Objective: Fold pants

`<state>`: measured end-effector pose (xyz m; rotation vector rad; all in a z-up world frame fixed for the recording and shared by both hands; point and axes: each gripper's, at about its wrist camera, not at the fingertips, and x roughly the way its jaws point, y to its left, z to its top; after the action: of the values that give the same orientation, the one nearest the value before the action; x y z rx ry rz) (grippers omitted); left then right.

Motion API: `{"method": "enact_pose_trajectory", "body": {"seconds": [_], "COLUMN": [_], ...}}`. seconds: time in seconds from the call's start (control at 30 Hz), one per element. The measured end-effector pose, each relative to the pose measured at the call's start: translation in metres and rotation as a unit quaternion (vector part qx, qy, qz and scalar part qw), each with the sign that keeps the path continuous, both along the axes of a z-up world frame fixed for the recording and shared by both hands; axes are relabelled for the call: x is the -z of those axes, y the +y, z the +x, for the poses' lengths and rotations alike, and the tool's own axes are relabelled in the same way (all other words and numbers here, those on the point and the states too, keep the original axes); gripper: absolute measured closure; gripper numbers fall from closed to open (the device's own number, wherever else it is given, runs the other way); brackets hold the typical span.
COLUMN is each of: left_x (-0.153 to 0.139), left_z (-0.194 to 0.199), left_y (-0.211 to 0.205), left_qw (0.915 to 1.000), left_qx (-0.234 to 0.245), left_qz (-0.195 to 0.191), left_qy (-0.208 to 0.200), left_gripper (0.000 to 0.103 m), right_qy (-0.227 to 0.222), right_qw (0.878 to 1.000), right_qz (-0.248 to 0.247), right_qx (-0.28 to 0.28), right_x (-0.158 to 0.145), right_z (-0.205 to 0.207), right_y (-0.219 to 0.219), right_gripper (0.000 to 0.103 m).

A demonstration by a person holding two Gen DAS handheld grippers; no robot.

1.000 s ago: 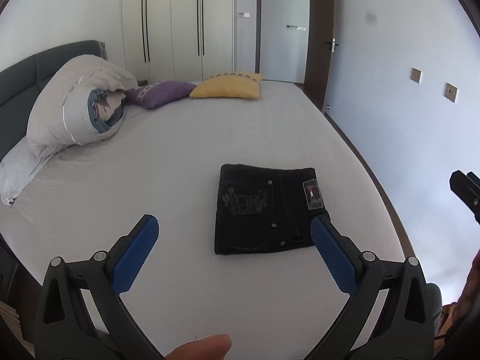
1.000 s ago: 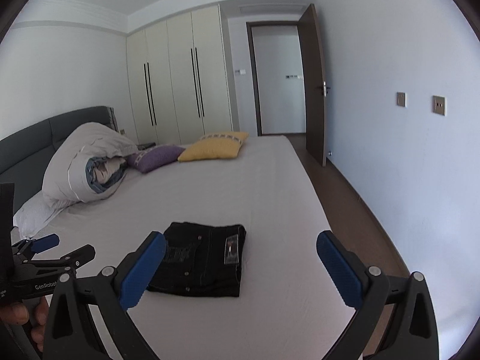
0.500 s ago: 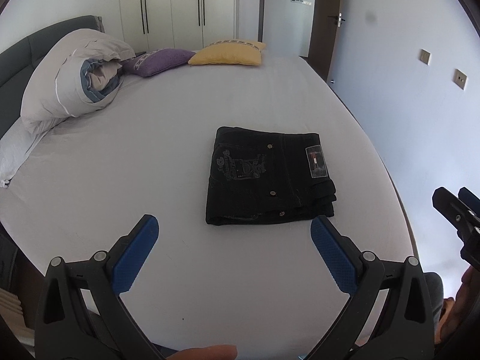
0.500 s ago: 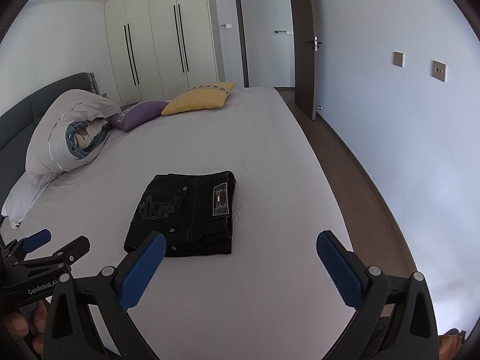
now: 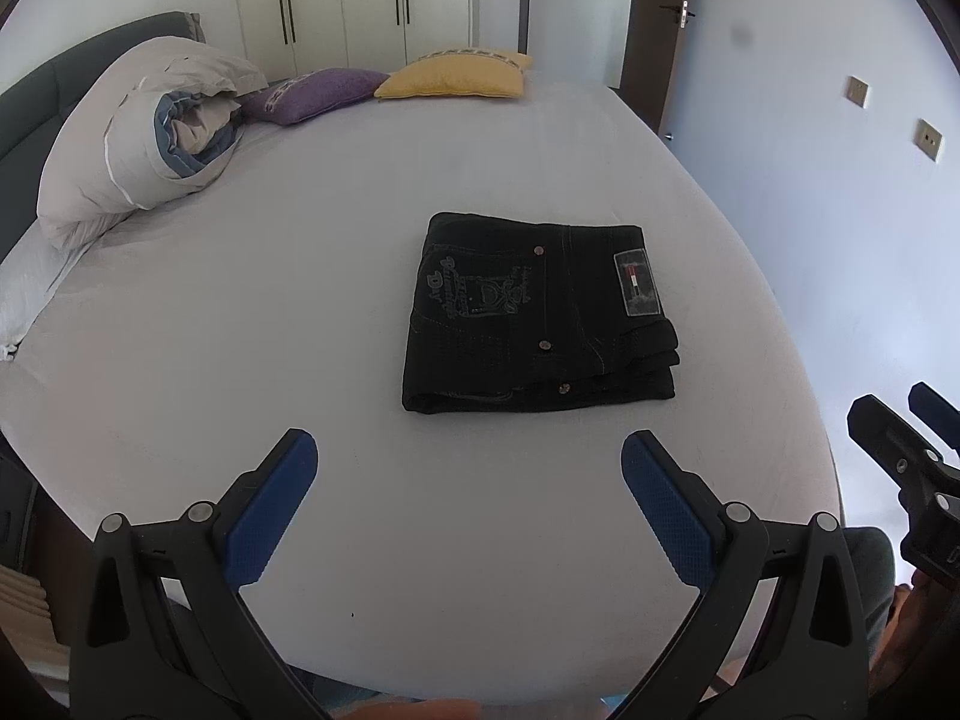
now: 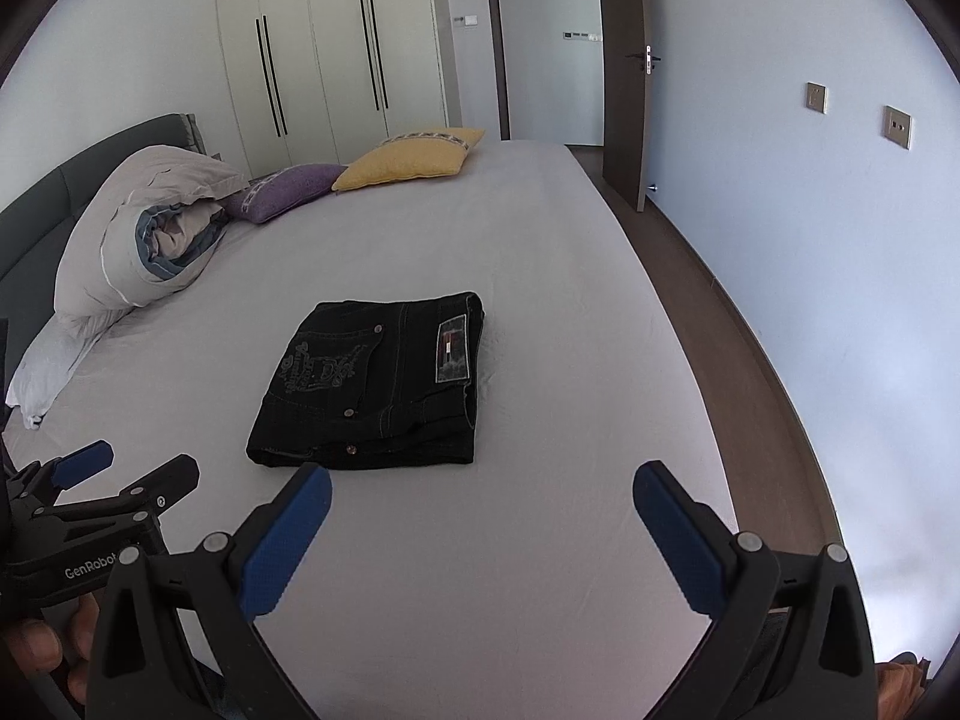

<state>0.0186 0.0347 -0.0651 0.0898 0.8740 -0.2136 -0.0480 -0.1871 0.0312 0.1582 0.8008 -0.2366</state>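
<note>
Black pants (image 5: 534, 315) lie folded into a compact rectangle on the white bed (image 5: 240, 330), back pocket embroidery and a small label facing up. They also show in the right wrist view (image 6: 378, 384). My left gripper (image 5: 468, 480) is open and empty, held above the bed just short of the pants' near edge. My right gripper (image 6: 480, 504) is open and empty, near the pants' front right corner. The right gripper shows at the right edge of the left wrist view (image 5: 912, 450); the left gripper shows at the lower left of the right wrist view (image 6: 102, 492).
A rolled grey duvet (image 5: 144, 138) and a white pillow (image 5: 24, 282) lie at the bed's left. A purple cushion (image 5: 318, 93) and a yellow cushion (image 5: 456, 75) lie at the far end. The bed's right edge (image 6: 690, 360) borders a wooden floor strip and wall.
Both grippers have tilted down and come closer to the bed; the pants now sit larger and nearer the middle of both views. The pants have not moved.
</note>
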Motion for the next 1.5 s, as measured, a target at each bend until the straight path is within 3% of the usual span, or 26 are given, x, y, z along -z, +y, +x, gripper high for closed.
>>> {"method": "enact_pose_trajectory", "body": {"seconds": [1.5], "left_x": [0.025], "left_z": [-0.003], "left_y": [-0.003], "left_qw": [0.9997], "left_qx": [0.003], "left_qz": [0.006], "left_qy": [0.024], "left_gripper": [0.000], "right_qy": [0.033], "right_qw": [0.999], "right_qz": [0.006], "right_qx": [-0.003], "right_x": [0.016], "right_z": [-0.003], "right_y": [0.002], "right_gripper": [0.000]}}
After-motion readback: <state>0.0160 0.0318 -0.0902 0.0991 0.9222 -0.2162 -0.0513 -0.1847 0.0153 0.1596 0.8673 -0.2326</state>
